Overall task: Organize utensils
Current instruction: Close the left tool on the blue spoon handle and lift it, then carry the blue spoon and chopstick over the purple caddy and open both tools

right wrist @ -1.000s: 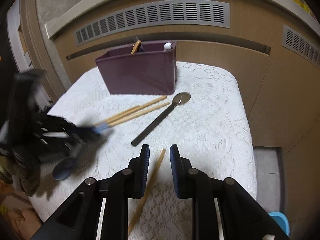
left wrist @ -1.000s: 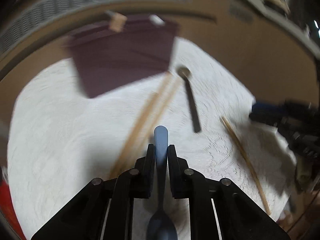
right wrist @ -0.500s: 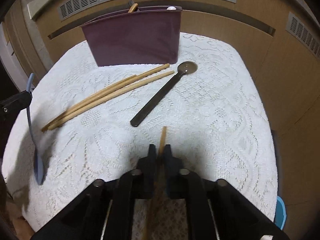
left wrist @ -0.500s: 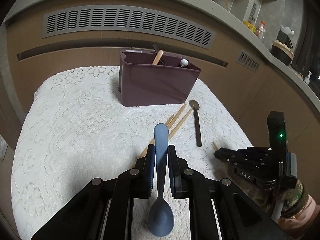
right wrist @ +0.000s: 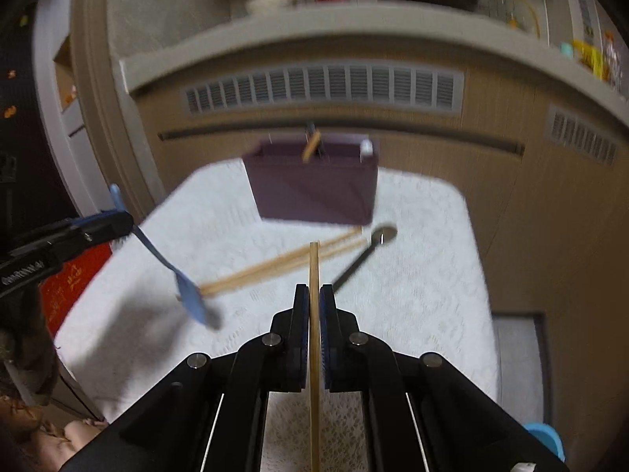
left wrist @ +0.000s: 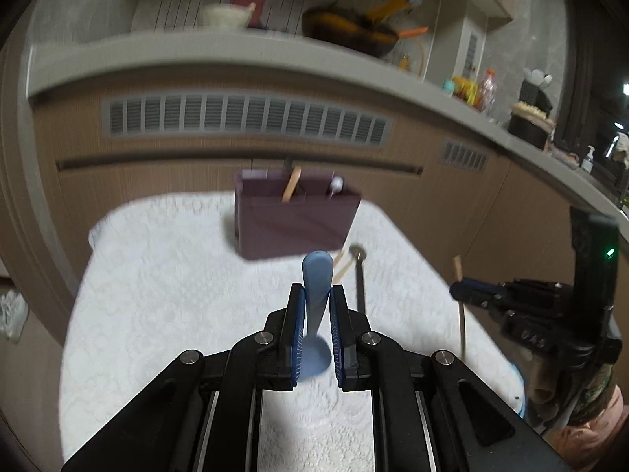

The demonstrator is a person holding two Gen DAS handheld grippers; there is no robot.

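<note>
My left gripper (left wrist: 317,293) is shut on a blue spoon (left wrist: 316,275), handle up, bowl hanging below, lifted above the white lace cloth (left wrist: 165,295). My right gripper (right wrist: 313,293) is shut on a single wooden chopstick (right wrist: 313,267), held upright above the cloth. The purple utensil holder (left wrist: 295,220) stands at the far side of the cloth with a wooden handle and a white-tipped utensil inside; it also shows in the right wrist view (right wrist: 314,188). Several wooden chopsticks (right wrist: 283,265) and a dark metal spoon (right wrist: 361,255) lie in front of the holder.
A wooden cabinet front with a vent grille (left wrist: 243,120) rises behind the table. A counter above it carries a pan (left wrist: 350,31) and bottles. The left gripper with its blue spoon (right wrist: 188,295) shows at the left of the right wrist view.
Both grippers have risen from the cloth and tilted up toward the holder. The right gripper has lifted the chopstick off the cloth. The left still holds the blue spoon.
</note>
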